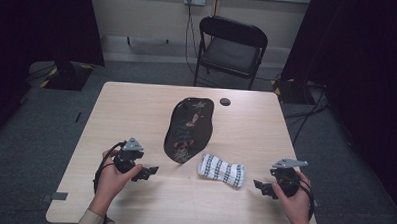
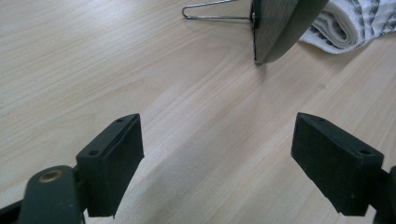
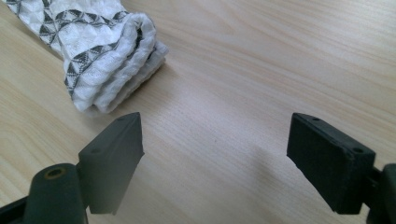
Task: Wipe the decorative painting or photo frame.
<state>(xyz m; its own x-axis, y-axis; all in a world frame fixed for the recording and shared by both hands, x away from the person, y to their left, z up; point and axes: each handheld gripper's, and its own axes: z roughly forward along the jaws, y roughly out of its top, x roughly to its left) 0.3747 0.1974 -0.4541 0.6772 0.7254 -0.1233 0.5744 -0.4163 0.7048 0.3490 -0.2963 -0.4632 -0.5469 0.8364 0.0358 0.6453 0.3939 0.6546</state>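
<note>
Pale wood-grain tabletop (image 1: 136, 110) carries a folded white cloth (image 1: 221, 171) with a dark geometric pattern, lying near the front edge, right of centre. Just behind and to its left stands a black oval board (image 1: 188, 129) with a printed figure, tilted; in the left gripper view I see its grey back and a wire stand (image 2: 210, 11) propping it. A small dark disc (image 1: 225, 101) lies beyond the board. My left gripper (image 1: 152, 170) rests low on the tabletop, well left of the cloth, fingers (image 2: 116, 158) spread wide with nothing between them. My right gripper (image 1: 258, 186) sits just right of the cloth, apart from it; its fingers (image 3: 116, 154) stand fully apart over bare wood. A black folding chair (image 1: 231, 48) stands behind the tabletop
</note>
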